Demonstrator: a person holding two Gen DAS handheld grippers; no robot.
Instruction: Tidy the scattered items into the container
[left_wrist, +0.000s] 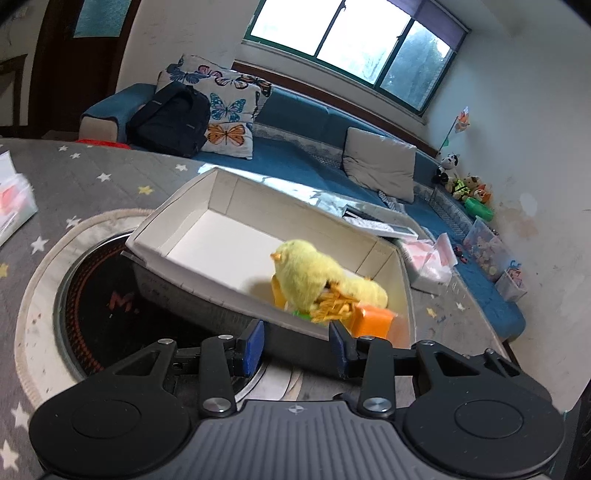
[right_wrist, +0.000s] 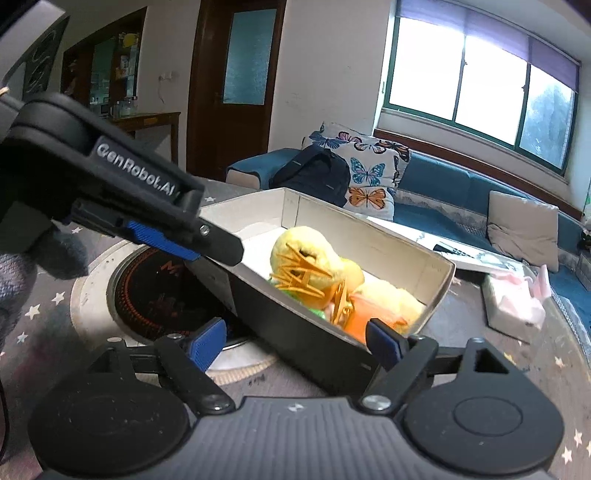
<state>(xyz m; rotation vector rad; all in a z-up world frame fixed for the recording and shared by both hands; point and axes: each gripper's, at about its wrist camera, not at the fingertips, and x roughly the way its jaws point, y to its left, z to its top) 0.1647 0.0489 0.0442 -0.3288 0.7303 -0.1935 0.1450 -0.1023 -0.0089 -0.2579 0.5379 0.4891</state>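
A cardboard box (left_wrist: 207, 229), white inside and dark outside, lies on the star-patterned table. At its near right end are a yellow plush chick (left_wrist: 310, 273), a bundle of orange strands (left_wrist: 332, 306) and an orange block (left_wrist: 373, 319). My left gripper (left_wrist: 297, 341) is open, and the box's near wall crosses the gap between its blue pads untouched. In the right wrist view my right gripper (right_wrist: 295, 345) stands wide open before the box (right_wrist: 321, 214), the chick (right_wrist: 306, 251) and the strands (right_wrist: 310, 280). One finger (right_wrist: 218, 242) of the left gripper reaches over the box's left end there.
A round black cooktop (left_wrist: 96, 306) is sunk into the table left of the box. A clear plastic bag (left_wrist: 11, 199) lies at far left, a pink-filled pack (right_wrist: 517, 302) at right. Behind are a blue sofa (left_wrist: 303, 122), a black backpack (left_wrist: 170, 118) and cushions.
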